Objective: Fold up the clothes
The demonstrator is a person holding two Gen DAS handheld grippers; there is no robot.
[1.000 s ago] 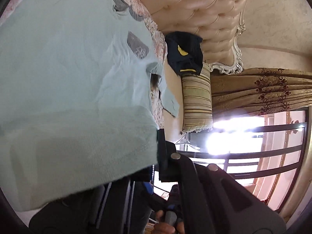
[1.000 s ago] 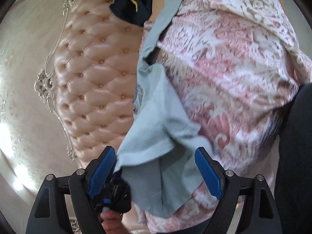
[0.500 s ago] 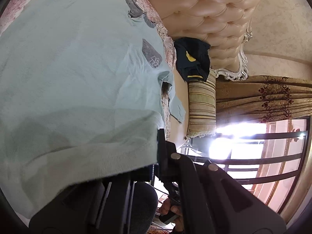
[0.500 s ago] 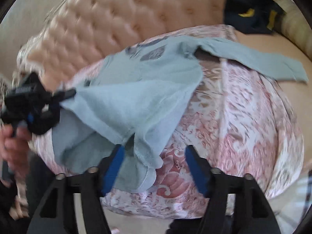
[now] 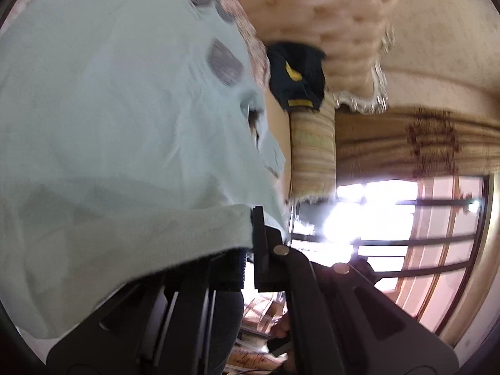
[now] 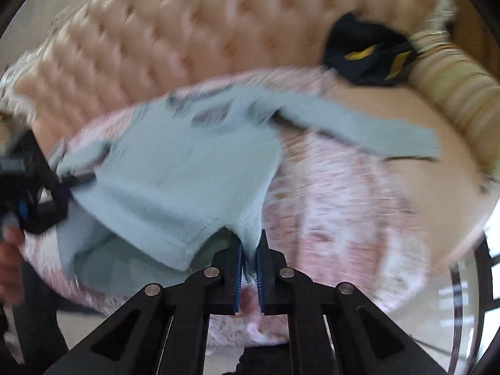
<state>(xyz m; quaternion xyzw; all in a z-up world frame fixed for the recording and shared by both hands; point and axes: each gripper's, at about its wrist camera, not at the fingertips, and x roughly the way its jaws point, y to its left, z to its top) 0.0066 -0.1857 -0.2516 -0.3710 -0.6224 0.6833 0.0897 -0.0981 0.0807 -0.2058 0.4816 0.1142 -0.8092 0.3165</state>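
The pale blue-green sweater point(image 6: 187, 168) lies spread on a pink patterned bedspread point(image 6: 337, 218) over the bed, collar toward the tufted headboard point(image 6: 156, 40) and hem toward the bed's near edge. Its long axis thus runs from headboard to foot, with one sleeve point(image 6: 359, 125) stretched out sideways toward the striped bolster point(image 6: 453, 93).

The right gripper point(image 6: 249, 265) has its blue-padded jaws nearly together, pinching one bottom corner of the hem. The left gripper point(image 5: 247, 250) is clamped on the opposite corner, the fabric draping over its wrist camera. Holding both hem corners keeps the lower edge taut and level, which suits carrying the hem up toward the collar for a crosswise fold. A dark navy garment with yellow marks point(image 6: 368, 53) sits apart, against the headboard beside the bolster.
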